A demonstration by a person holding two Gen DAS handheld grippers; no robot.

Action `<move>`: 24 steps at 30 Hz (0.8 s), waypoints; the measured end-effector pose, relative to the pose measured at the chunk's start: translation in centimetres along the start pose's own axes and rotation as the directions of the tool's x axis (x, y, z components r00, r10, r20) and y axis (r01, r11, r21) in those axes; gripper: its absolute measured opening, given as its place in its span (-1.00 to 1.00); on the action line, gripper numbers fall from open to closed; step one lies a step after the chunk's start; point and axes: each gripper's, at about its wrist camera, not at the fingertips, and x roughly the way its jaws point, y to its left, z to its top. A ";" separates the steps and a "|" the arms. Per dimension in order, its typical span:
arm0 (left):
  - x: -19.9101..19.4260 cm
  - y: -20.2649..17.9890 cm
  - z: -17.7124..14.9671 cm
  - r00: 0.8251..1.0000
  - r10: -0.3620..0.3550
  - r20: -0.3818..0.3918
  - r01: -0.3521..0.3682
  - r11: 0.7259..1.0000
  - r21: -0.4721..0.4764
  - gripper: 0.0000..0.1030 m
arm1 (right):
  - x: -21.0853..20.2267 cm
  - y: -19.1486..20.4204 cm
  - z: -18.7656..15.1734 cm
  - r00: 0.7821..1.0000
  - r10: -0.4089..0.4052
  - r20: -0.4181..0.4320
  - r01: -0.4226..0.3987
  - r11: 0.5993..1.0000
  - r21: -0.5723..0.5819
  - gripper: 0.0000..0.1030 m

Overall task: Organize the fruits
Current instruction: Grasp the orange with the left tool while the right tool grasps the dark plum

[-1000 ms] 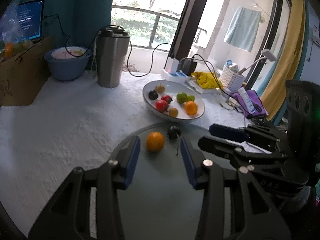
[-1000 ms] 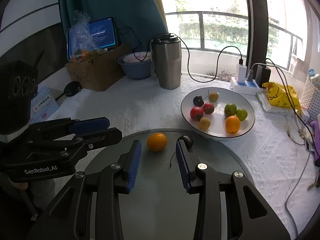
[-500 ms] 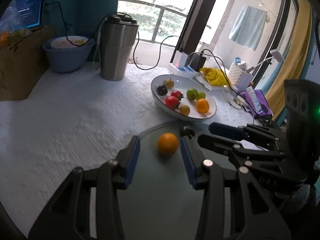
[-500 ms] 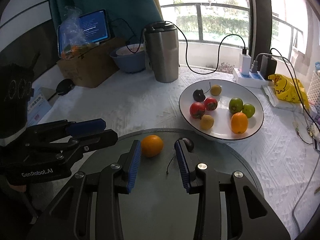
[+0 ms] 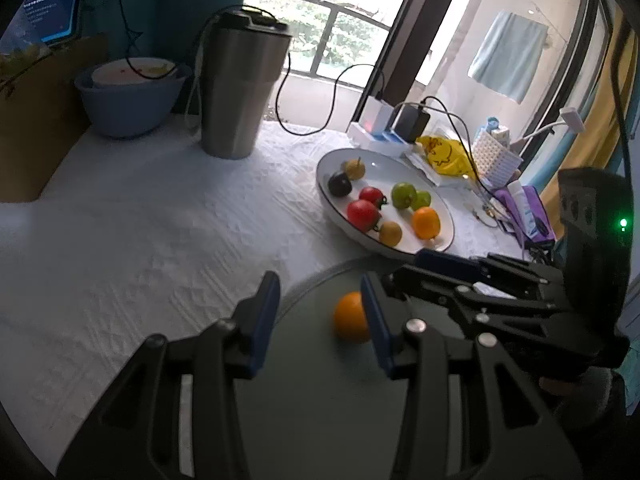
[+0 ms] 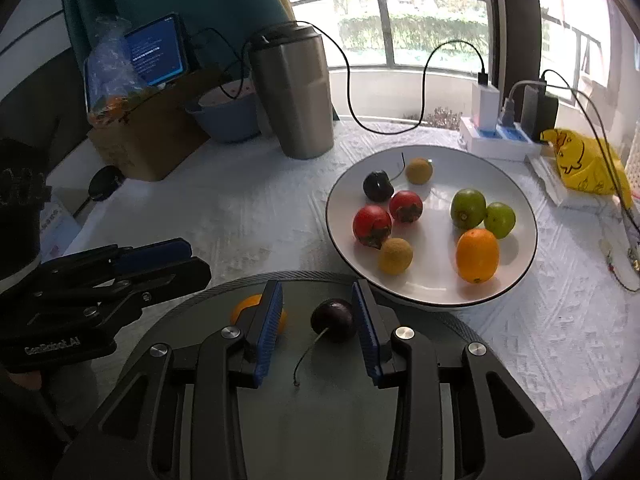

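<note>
— Right gripper (image 6: 318, 320)?
— Wide apart, straddling the cherry (image 6: 334, 320) on the grey tray (image 6: 400, 420), near its far edge. Right pad (image 6: 366, 330) just beside the fruit, contact not clear; left pad apart from it. Stem trailing back between the fingers.
— Left gripper (image 5: 320, 320)?
— Open wide too, holding nothing. Orange (image 5: 351, 317) on the same tray, tucked against the right pad (image 5: 374, 328), partly hidden behind it; cannot tell whether touching.
— Rest of the fruit?
— On the white plate (image 6: 520, 208), just beyond the tray's far edge: another orange, two green, two red, two brownish, one dark.
— Behind that?
— Steel tumbler (image 6: 294, 92) near the bench's far edge.
</note>
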 end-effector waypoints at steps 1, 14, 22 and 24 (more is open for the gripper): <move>0.2 -0.1 0.0 1.000 -0.002 -0.004 0.002 1.000 0.003 -0.15 | 0.2 -0.1 -0.1 1.000 0.003 -0.007 -0.003 1.000 0.003 -0.26; 2.3 -1.5 -0.5 0.998 -0.014 -0.067 0.017 0.999 0.034 -0.15 | 2.3 -1.3 -0.8 0.997 0.017 -0.071 -0.014 0.999 0.039 -0.26; 3.5 -2.3 -0.8 0.994 -0.012 -0.105 0.017 0.999 0.051 -0.15 | 2.4 -1.3 -0.9 0.997 0.042 -0.067 -0.041 0.999 0.025 -0.35; 4.0 -2.2 -0.9 0.993 0.004 -0.119 0.003 0.999 0.053 -0.15 | 2.2 -1.4 -0.8 0.997 0.053 -0.058 -0.052 0.998 0.029 -0.40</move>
